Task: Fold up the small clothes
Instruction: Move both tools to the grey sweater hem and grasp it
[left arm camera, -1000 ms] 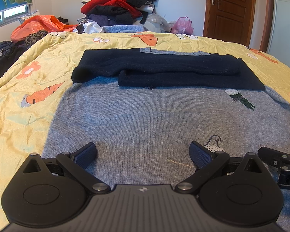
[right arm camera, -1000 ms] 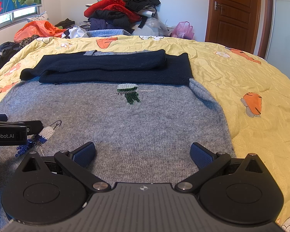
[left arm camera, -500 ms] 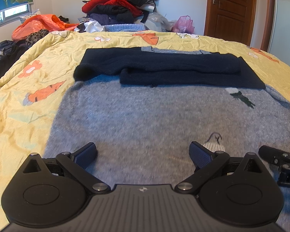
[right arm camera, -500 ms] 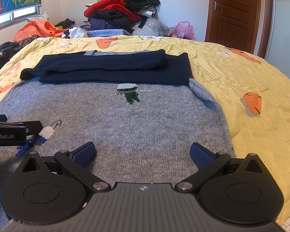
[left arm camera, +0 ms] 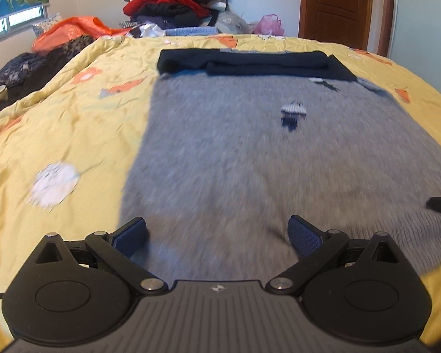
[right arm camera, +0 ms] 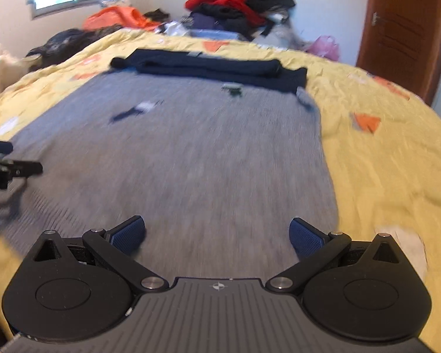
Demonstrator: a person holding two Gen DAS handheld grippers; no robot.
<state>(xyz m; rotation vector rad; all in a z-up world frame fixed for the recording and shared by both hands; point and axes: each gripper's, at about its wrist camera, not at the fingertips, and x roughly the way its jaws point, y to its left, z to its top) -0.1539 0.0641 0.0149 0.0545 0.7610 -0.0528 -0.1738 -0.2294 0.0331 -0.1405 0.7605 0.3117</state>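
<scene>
You are holding the left tool [left arm camera: 217,236] over the near hem of the sweater [left arm camera: 250,153], its blue pads [left arm camera: 130,234] spread wide and gripping nothing. To the left of the grey knit, the yellow quilt [left arm camera: 61,123] is showing a blurred white flower print. The sweater is lying flat on the bed, grey body toward you and navy sleeves [left arm camera: 250,63] folded across its far end. A small striped motif [left arm camera: 292,110] is sitting right of the middle of the grey body. At the right edge of this view, the tip of your other tool is peeking in, just above the knit.

You are holding the right tool [right arm camera: 217,235] over the sweater's [right arm camera: 191,153] near right part, its pads [right arm camera: 305,236] also spread wide with nothing between them. In this view the left tool [right arm camera: 6,167] is showing at the left edge, over the grey knit. The sweater's right side edge is running just inside your right pad, with bare quilt [right arm camera: 382,161] beyond it. Far off, a clothes pile [right arm camera: 235,8] is heaped against the wall, and a door [right arm camera: 402,29] is standing at the far right. Both views are blurred near the tools.
</scene>
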